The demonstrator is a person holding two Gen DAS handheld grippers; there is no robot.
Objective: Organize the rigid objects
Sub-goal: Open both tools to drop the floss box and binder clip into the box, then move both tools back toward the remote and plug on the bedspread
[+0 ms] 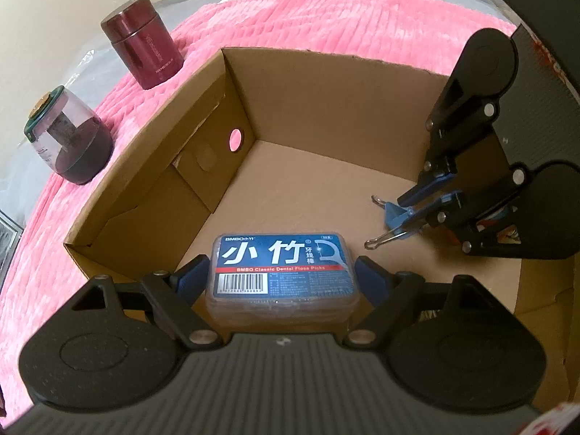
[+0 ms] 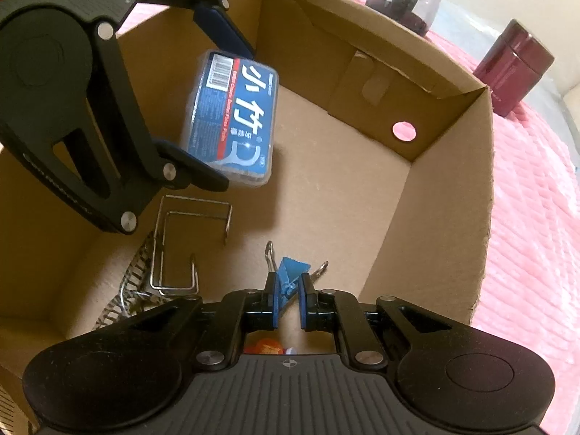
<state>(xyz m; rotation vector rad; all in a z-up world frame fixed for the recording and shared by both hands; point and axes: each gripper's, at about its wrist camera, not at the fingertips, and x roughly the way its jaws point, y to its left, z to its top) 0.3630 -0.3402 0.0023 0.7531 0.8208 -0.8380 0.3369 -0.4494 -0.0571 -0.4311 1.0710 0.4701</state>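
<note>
Cardboard box [image 1: 326, 116] sits on pink ribbed cloth [image 1: 326, 21] near cream wall [image 1: 54, 7]

My left gripper [image 1: 282, 275] clamps floss-pick box [image 1: 283, 272] inside cardboard box [image 1: 152, 137]; my right gripper [image 1: 422, 204] pinches blue binder clip [image 1: 395, 214].

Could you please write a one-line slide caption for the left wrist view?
Left gripper holds a dental floss pick box inside a cardboard box while the right gripper pinches a blue binder clip.
</note>
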